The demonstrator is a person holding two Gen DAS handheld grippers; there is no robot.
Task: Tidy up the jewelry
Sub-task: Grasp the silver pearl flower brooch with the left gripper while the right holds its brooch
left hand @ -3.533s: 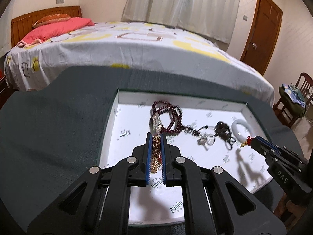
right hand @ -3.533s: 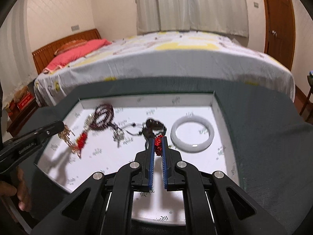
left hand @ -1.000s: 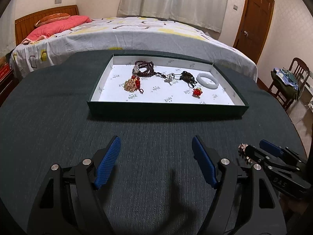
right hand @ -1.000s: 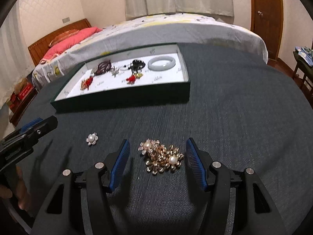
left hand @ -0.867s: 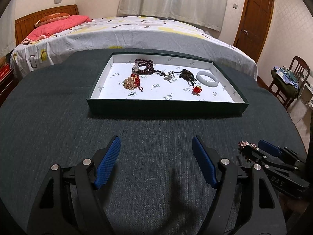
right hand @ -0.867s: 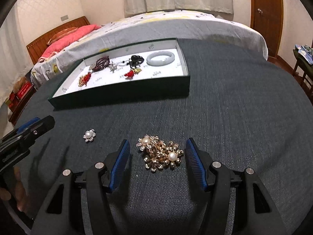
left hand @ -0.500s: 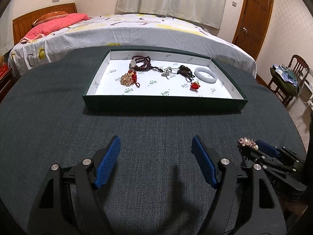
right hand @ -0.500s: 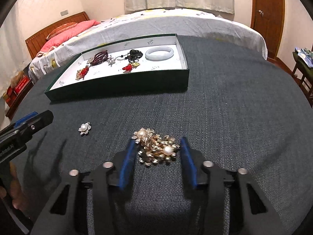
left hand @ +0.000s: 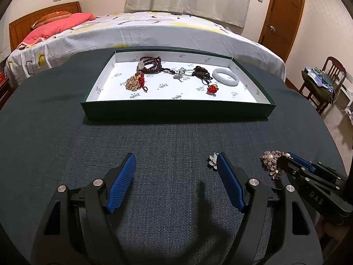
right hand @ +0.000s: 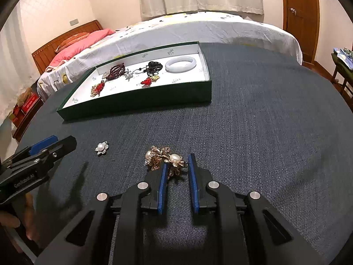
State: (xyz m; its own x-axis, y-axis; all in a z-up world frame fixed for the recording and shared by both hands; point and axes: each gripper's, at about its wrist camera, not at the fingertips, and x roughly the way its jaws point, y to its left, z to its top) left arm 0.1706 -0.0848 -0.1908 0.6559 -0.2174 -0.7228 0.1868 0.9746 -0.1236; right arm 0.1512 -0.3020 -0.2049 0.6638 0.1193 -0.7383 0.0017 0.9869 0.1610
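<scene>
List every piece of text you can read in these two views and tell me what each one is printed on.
"DAS" – on the side of the right gripper, seen from the left wrist view.
"CoRobot.AI", roughly; small and partly blurred – on the side of the left gripper, seen from the right wrist view.
Repeated dark logo print – on the white lining of the green tray; too small to read.
No other text is legible.

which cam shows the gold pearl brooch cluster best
The right wrist view: the gold pearl brooch cluster lies near centre, between the fingers of the right tool, with both pearls visible. In the left wrist view it sits near the right edge, partly hidden behind that tool's tip.
</scene>
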